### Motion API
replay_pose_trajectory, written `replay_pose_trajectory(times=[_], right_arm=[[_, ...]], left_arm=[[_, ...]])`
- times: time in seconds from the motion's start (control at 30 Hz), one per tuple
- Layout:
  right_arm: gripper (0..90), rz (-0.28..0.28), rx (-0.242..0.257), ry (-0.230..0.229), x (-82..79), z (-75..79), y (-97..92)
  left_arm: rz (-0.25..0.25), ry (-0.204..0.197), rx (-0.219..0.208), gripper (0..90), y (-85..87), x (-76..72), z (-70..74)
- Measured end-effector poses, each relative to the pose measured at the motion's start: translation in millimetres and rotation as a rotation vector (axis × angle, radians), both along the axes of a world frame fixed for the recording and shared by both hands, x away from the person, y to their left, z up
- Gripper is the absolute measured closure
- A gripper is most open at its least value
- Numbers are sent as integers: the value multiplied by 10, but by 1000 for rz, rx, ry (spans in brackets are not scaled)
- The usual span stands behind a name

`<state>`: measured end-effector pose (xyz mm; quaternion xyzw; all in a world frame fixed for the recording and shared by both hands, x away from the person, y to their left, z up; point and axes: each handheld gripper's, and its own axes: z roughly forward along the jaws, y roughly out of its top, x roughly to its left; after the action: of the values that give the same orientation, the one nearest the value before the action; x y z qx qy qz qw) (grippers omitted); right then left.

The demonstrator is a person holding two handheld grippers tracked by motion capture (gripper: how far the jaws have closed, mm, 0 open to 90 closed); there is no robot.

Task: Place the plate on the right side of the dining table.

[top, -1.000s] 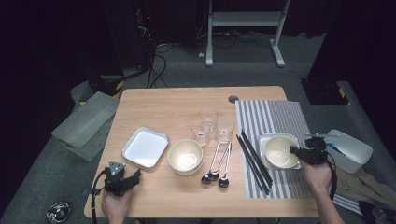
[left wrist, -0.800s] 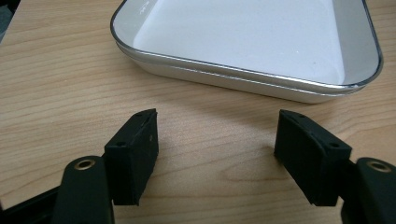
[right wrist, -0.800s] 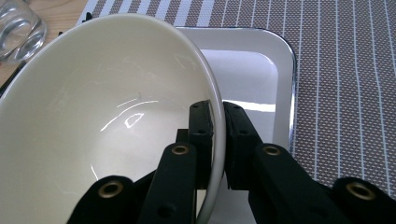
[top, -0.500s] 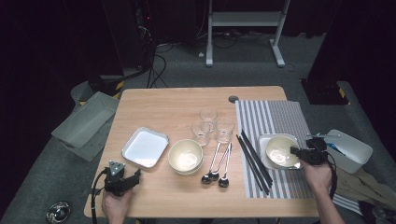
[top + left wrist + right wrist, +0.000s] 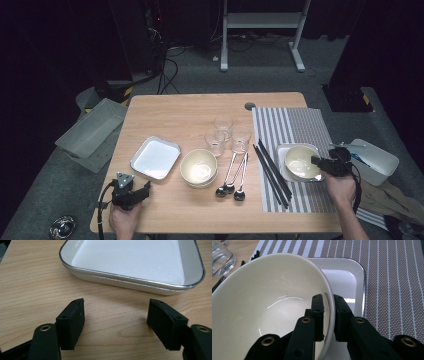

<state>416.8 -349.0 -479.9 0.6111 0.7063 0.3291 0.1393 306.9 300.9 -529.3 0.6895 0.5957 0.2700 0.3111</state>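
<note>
A wooden table (image 5: 190,107) is seen from above, with a striped placemat (image 5: 300,130) on its right side. On the placemat sits a square white tray (image 5: 281,152), and a cream bowl (image 5: 298,161) rests tilted in it.

The right gripper (image 5: 320,162) comes in level from the right edge of the table and has the bowl's near rim between its two black jaws. In the right gripper view, one jaw stands inside the bowl (image 5: 262,305) and the other outside, over the tray (image 5: 344,282). The rim runs up between them. A thin gap shows beside the rim, and the jaws have just been opening a little, so the pinch looks loosened rather than firm. The bowl lies straight ahead of these jaws, its hollow opening away to their left. Any pull back along the gripper's own line should clear the rim.

The left gripper (image 5: 131,192) rests at the table's near left corner, well apart from the bowl. Its jaws are spread wide with nothing between them. In the left gripper view, a second white tray (image 5: 130,262) lies just ahead of the jaws on bare wood.

Between the two hands stand stacked cream bowls (image 5: 199,168), three spoons (image 5: 231,175), black chopsticks (image 5: 272,170) and three clear glasses (image 5: 225,132).
</note>
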Motion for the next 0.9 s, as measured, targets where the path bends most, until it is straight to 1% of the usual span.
replay_pose_trajectory(times=[0.1, 0.17, 0.23, 0.33, 0.47, 0.73, 0.9], right_arm=[[779, 1, -1, -5, -7, -4, 7], [759, 0, -5, -16, -18, -2, 20], [743, -2, -17, -37, -36, 9, 35], [711, -6, -10, -55, -60, 32, 40], [687, -11, -14, -91, -97, 64, 45], [665, -18, -17, -136, -201, 122, 40], [657, -20, -12, -155, -264, 147, 26]], left_arm=[[-2, 1, 2, 306, 1, -1, 1], [-1, 1, 1, 306, 1, -1, 1], [0, 0, 0, 306, 0, 0, 0], [-1, 1, 2, 306, 1, -1, 1], [1, 0, 1, 305, 0, 0, 0], [0, 2, 3, 303, 2, -1, 1], [0, 2, 3, 303, 2, -1, 2]])
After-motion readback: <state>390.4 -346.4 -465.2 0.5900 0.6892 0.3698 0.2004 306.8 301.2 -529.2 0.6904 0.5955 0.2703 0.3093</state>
